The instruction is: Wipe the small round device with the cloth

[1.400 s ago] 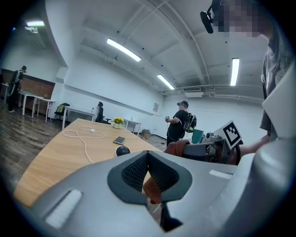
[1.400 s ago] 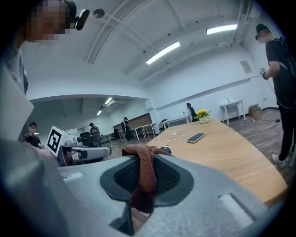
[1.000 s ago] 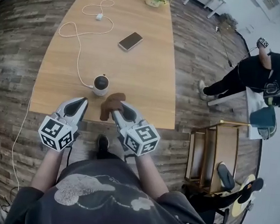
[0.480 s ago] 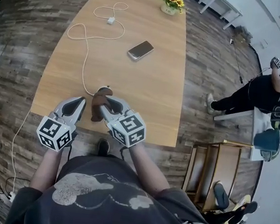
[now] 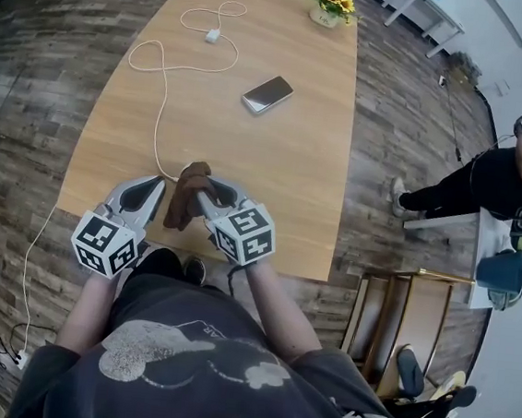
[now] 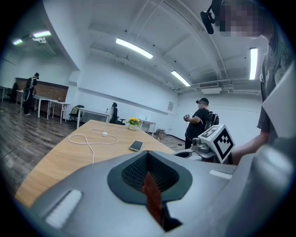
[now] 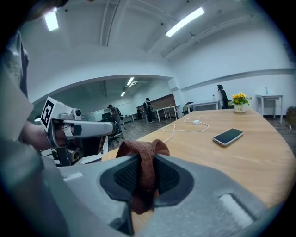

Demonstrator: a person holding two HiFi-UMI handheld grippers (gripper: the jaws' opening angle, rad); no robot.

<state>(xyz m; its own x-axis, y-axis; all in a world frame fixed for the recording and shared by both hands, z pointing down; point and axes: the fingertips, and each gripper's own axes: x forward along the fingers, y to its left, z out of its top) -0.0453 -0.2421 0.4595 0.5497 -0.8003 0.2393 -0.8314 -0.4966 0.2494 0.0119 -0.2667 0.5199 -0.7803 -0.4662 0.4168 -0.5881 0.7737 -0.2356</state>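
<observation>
My right gripper [image 5: 205, 191] pinching the brown cloth [image 5: 186, 200], lower centre of frame, cloth on the table [image 5: 274, 177] near its front edge, round device hidden beneath, my left gripper [image 5: 148, 190] pressed together, just left of cloth

The person wears a dark grey short-sleeved T-shirt [image 5: 222, 403] with a pale chest print. The left tongs [image 5: 155, 183] and right tongs [image 5: 203, 191] are grey-shelled with black ribbed pads [image 7: 121, 177]. Each bears a white cube [image 5: 244, 234] of black square markers.
</observation>
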